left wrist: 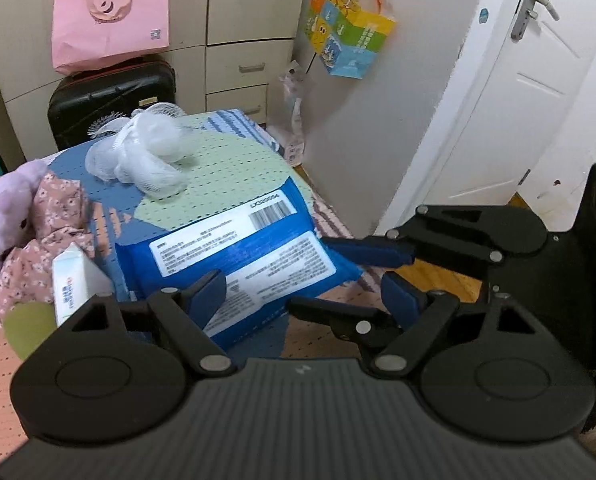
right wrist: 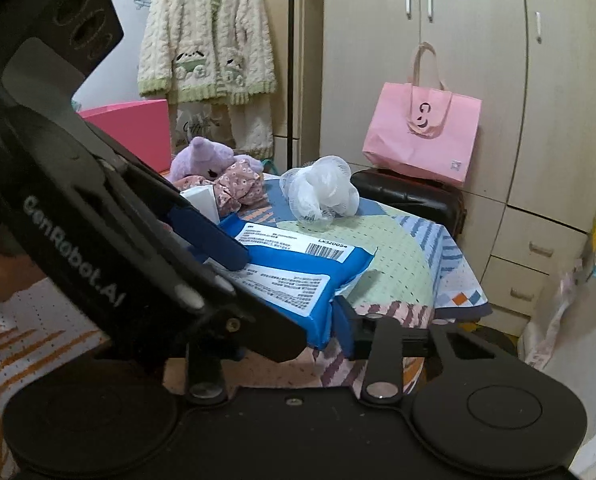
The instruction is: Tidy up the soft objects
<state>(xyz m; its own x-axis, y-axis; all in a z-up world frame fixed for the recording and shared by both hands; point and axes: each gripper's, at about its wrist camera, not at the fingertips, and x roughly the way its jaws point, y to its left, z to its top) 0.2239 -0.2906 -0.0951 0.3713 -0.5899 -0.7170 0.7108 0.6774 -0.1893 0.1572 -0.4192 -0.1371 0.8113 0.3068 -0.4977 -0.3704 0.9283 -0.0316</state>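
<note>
A blue soft pack with white labels (left wrist: 241, 256) lies at the near edge of a cloth-covered table (left wrist: 225, 160). My left gripper (left wrist: 302, 296) is open, its fingers on either side of the pack's near end. My right gripper (left wrist: 358, 252) comes in from the right with its fingers at the pack's right corner; in the right wrist view the pack (right wrist: 298, 276) sits between its fingers, mostly hidden by the left gripper's body (right wrist: 109, 248). A white mesh bath puff (left wrist: 145, 152), a purple plush toy (left wrist: 5, 216) with floral cloth (left wrist: 45, 236) and a small white box (left wrist: 71, 288) also lie on the table.
A black suitcase (left wrist: 109, 100) with a pink bag (left wrist: 109, 16) on it stands behind the table by beige cabinets (left wrist: 241, 20). A white door (left wrist: 510, 80) is at the right. A cream fleece robe (right wrist: 205, 40) hangs at the back.
</note>
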